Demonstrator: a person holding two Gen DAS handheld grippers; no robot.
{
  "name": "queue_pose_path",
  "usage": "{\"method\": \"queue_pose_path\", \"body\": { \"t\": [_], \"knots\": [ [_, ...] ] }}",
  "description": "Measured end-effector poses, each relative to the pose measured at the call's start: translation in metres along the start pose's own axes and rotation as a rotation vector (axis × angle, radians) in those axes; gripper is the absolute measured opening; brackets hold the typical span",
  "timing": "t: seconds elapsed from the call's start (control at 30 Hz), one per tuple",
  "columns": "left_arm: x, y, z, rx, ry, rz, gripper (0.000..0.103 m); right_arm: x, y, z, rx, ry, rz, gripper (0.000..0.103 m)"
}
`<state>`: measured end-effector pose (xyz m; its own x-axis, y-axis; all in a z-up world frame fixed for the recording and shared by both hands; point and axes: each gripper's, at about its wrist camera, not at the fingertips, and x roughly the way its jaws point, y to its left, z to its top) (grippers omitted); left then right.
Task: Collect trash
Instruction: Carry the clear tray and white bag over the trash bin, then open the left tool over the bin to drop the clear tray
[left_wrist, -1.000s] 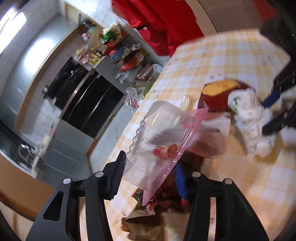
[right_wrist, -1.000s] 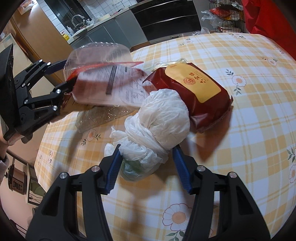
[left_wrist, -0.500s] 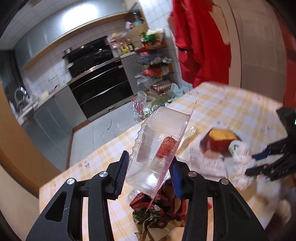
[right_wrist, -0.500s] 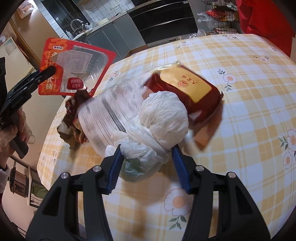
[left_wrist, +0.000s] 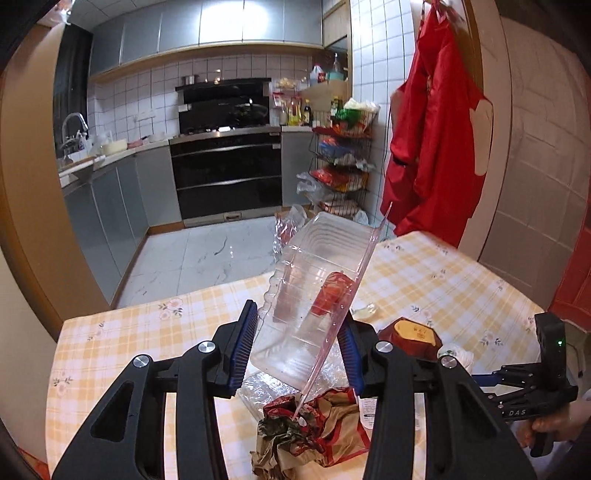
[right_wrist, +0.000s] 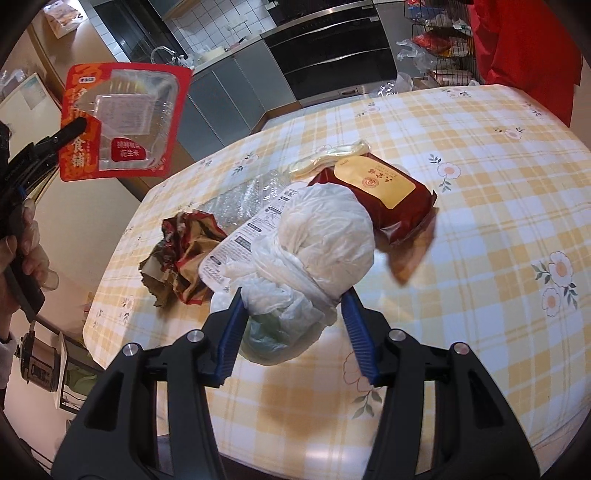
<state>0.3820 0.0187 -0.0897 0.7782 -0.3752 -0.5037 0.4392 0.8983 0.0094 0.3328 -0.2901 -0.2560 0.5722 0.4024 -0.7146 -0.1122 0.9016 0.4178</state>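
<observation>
My left gripper (left_wrist: 295, 350) is shut on a clear plastic tray (left_wrist: 306, 295) with a red printed card face (right_wrist: 122, 122), held tilted in the air above the table's left end. My right gripper (right_wrist: 291, 328) is shut on the knotted neck of a white plastic bag (right_wrist: 317, 236), which hangs just above the cloth. On the table lie a crumpled brown-red wrapper (right_wrist: 181, 254), a white printed sheet (right_wrist: 240, 240), clear film (right_wrist: 240, 199), a dark red packet (right_wrist: 384, 195) with a yellow label, and a small clear wrapper (right_wrist: 328, 158).
The table (right_wrist: 480, 184) has a yellow checked cloth, and its front edge lies close under my right gripper. Beyond it are grey kitchen cabinets, a black oven (left_wrist: 229, 173), a wire rack (left_wrist: 340, 166) full of bags, and red aprons (left_wrist: 436, 140) hanging on the wall.
The left gripper rose and rolled upright, lifting the tray clear of the pile. The right gripper drew the white bag slightly up and back; the printed sheet settled onto the table.
</observation>
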Motion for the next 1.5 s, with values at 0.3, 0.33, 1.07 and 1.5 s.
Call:
{"method": "queue_pose_path", "body": {
  "t": [0.3,0.33,1.07,1.5],
  "knots": [
    [-0.078,-0.008,-0.001,-0.072,-0.061,-0.001,0.042,-0.050,0.026,-0.001,-0.034,-0.070,0.044,0.053],
    [-0.087,-0.010,-0.004,-0.080,-0.067,-0.002,0.042,-0.056,0.029,-0.002,-0.038,-0.079,0.047,0.053],
    [-0.237,-0.083,-0.130,-0.304,-0.046,0.011,0.042,-0.179,0.069,-0.058,-0.166,-0.247,0.051,0.053],
    [-0.245,-0.134,-0.178,-0.299,0.060,-0.013,0.043,-0.223,0.070,-0.089,-0.182,-0.295,0.074,0.053]
  ]
}}
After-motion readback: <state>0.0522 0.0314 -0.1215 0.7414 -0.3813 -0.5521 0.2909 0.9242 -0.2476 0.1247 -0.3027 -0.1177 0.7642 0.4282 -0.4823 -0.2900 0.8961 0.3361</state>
